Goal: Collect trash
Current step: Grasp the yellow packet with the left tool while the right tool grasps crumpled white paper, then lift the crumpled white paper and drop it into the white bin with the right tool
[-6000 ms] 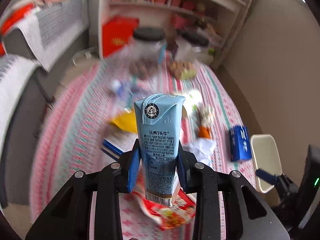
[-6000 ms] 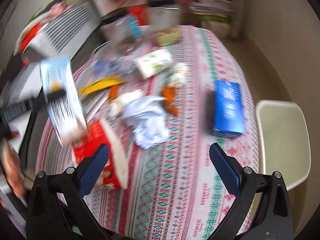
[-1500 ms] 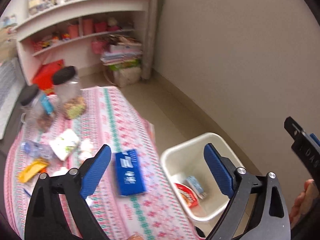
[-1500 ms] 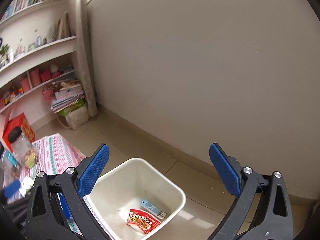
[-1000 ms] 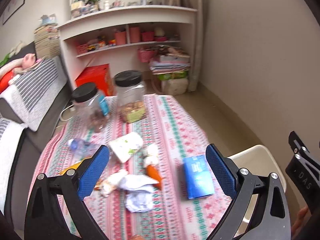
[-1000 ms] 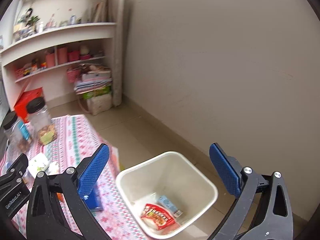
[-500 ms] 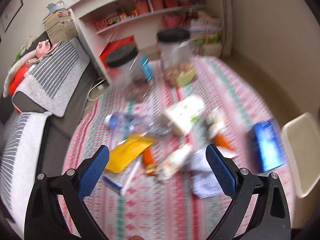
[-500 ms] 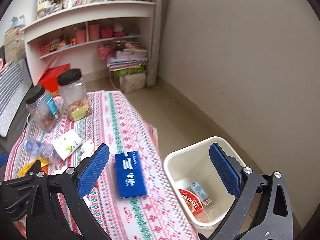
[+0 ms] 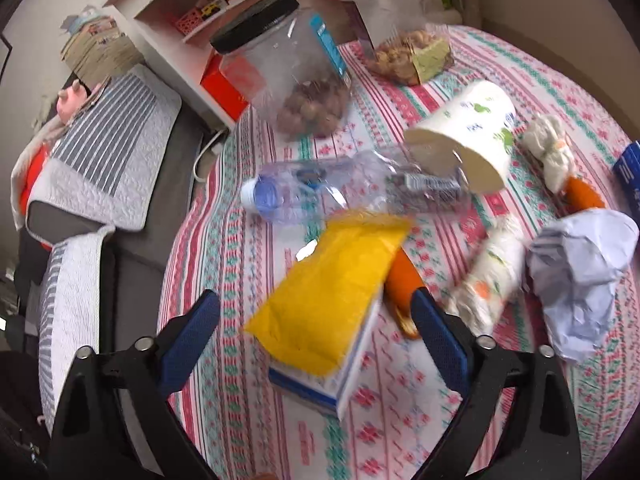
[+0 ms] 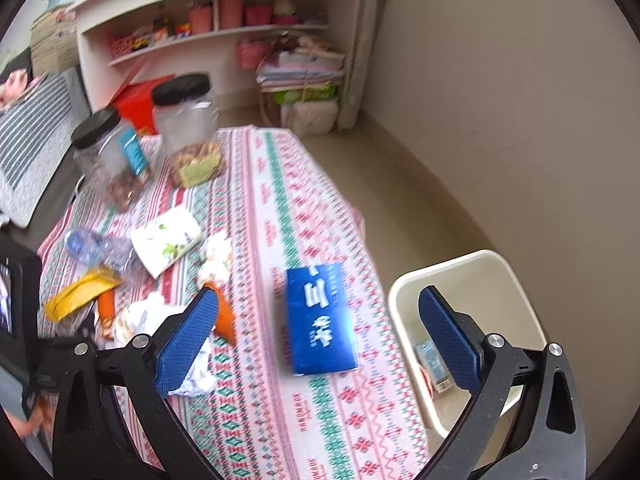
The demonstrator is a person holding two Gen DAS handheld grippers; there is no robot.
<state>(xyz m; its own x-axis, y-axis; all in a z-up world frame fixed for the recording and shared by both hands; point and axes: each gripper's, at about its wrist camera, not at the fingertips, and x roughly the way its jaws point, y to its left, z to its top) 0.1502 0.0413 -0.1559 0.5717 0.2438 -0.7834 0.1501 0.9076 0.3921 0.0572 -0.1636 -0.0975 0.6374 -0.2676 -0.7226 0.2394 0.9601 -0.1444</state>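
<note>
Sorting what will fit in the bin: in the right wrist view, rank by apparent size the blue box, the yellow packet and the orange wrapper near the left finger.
1. Blue box, clearly largest.
2. Yellow packet.
3. Orange wrapper, partly hidden by the right gripper's finger, so its rank against the packet is unsure.

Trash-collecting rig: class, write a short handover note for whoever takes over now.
Left gripper: jaws open, just been closing a little, empty, above the yellow packet and the box under it.
Right gripper: jaws open, empty, over the blue box.
Done: milk carton and red wrapper are in the bin.
Left on the table: plastic bottle, paper cup, crumpled paper, orange wrappers.
</note>
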